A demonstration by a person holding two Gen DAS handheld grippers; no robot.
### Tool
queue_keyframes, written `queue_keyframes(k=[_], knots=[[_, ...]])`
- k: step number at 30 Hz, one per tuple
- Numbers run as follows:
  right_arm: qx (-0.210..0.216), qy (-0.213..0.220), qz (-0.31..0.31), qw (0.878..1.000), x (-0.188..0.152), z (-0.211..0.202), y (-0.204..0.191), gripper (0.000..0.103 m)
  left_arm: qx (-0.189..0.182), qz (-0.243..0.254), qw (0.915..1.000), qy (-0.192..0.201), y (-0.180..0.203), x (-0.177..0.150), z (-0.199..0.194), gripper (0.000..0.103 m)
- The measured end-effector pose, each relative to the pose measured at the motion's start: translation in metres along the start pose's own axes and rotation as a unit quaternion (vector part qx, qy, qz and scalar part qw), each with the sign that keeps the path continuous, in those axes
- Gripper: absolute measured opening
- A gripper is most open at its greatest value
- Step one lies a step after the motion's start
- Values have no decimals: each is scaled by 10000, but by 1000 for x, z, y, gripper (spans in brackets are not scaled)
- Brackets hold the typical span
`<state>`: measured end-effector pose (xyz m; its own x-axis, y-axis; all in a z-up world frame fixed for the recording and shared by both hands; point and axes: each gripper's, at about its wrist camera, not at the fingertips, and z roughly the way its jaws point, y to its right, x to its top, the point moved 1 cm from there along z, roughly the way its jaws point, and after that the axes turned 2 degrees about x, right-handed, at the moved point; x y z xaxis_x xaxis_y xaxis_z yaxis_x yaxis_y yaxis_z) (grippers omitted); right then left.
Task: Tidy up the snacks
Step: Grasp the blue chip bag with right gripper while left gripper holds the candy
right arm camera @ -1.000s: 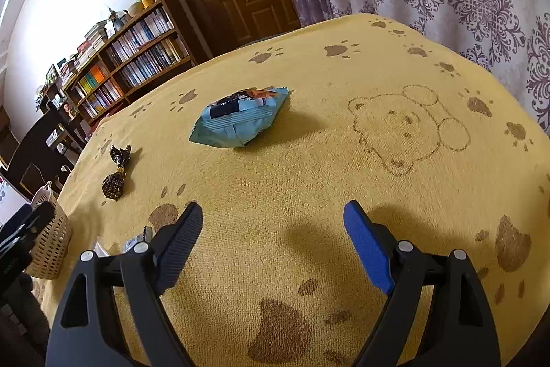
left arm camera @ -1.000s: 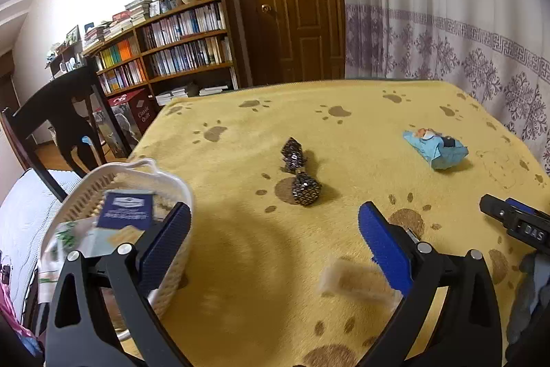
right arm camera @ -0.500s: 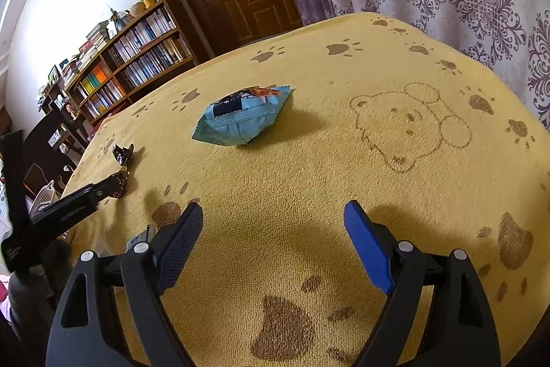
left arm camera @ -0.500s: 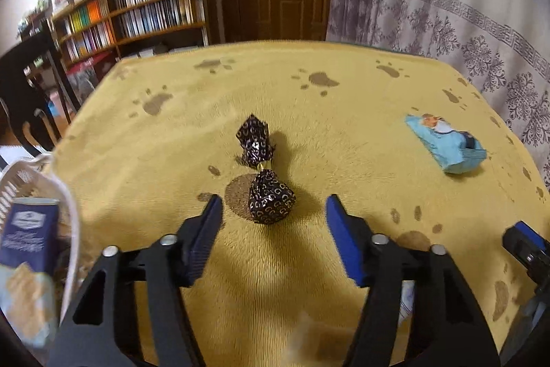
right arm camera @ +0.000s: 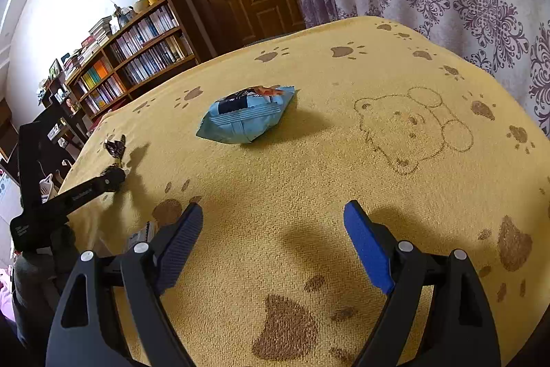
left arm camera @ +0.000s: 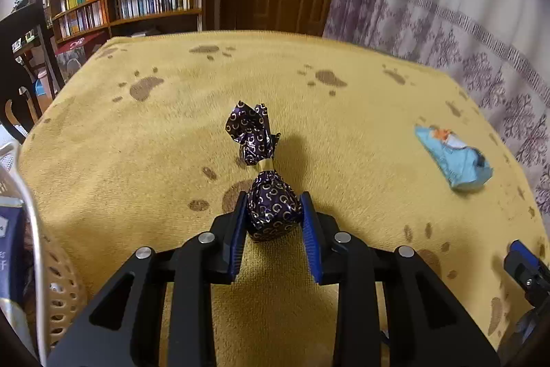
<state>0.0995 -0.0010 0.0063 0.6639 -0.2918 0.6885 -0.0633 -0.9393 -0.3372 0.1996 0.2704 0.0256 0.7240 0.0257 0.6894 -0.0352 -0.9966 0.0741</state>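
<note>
My left gripper (left arm camera: 274,219) has its jaws pressed on the round body of the purple foil candy (left arm camera: 271,208), which lies on the yellow worktop (left arm camera: 361,133). My right gripper (right arm camera: 273,229) keeps its jaws wide apart, holding nothing. The blue snack packet (right arm camera: 245,117) lies well beyond them. A basket (left arm camera: 51,291) stands at my left.

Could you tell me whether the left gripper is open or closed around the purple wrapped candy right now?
Closed on it: the left gripper has both blue pads pressed against the round body of the purple wrapped candy, which rests on the yellow tablecloth.
</note>
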Motion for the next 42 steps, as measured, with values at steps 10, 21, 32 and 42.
queue_keyframes(k=[10,21,32,42], knots=[[60,-98,244,9996,5,5,8,85,-10,-159,9986,503,-7,2,-26,30],[39,114,-443,9989,80,35,-38,90,106,-250,9981,557,-10,0,-26,30],[-625,-665,-576,9942,82,116,-40,90,158,-220,9974,664,-9,1,-38,30],[-730,-413,-667,9942,79,108,-40,68,163,-120,9970,752,0,0,-52,30]])
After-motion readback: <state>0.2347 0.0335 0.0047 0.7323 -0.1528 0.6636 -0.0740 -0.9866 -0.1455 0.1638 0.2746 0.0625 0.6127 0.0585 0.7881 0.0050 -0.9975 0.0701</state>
